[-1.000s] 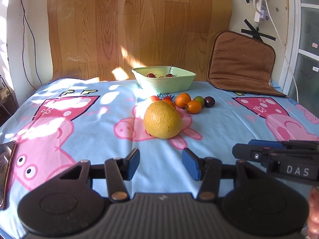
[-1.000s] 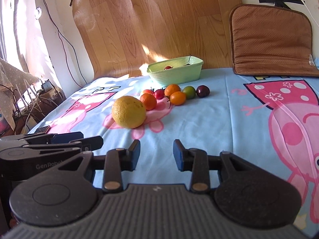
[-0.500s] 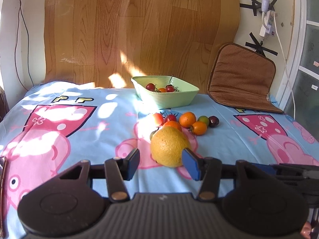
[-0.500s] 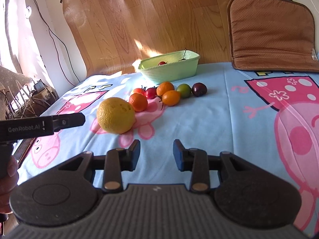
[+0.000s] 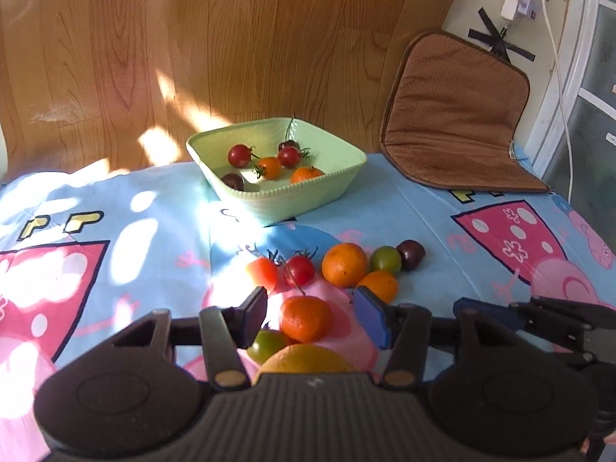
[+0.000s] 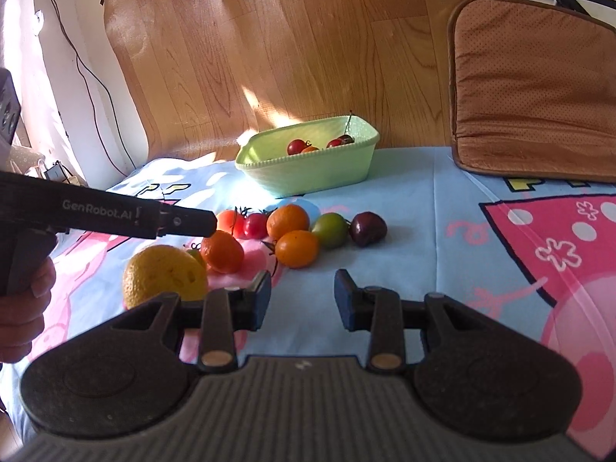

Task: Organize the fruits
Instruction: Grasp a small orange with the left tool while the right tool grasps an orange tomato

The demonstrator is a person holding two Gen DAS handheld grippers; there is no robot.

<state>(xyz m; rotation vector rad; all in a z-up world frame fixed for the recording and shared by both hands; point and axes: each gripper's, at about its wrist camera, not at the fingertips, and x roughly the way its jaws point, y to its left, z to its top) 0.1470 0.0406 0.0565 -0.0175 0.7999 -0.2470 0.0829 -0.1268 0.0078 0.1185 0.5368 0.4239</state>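
A pale green bowl [image 5: 277,200] [image 6: 308,177] at the back holds several small tomatoes and oranges. In front of it lies a cluster of loose fruit: red tomatoes [image 5: 263,271], an orange [image 5: 343,264], a green tomato [image 5: 386,260] and a dark plum [image 5: 410,255]. My left gripper [image 5: 312,315] [image 6: 200,223] hovers over a tangerine [image 5: 306,317] [image 6: 221,250]; its jaws are opening, and the tangerine shows between them untouched. A big yellow citrus [image 5: 308,358] [image 6: 161,273] lies just under that gripper's body. My right gripper [image 6: 302,300] stands open and empty, short of the cluster.
The fruit lies on a blue cartoon-pig sheet [image 5: 115,231]. A brown cushion [image 5: 454,115] leans on the wall at the back right. A wood-pattern mat [image 5: 231,38] covers the wall behind the bowl. A hand [image 6: 23,308] holds the left gripper.
My left gripper has moved forward past the yellow citrus and tipped down over the tangerine. The right gripper has come closer to the fruit cluster.
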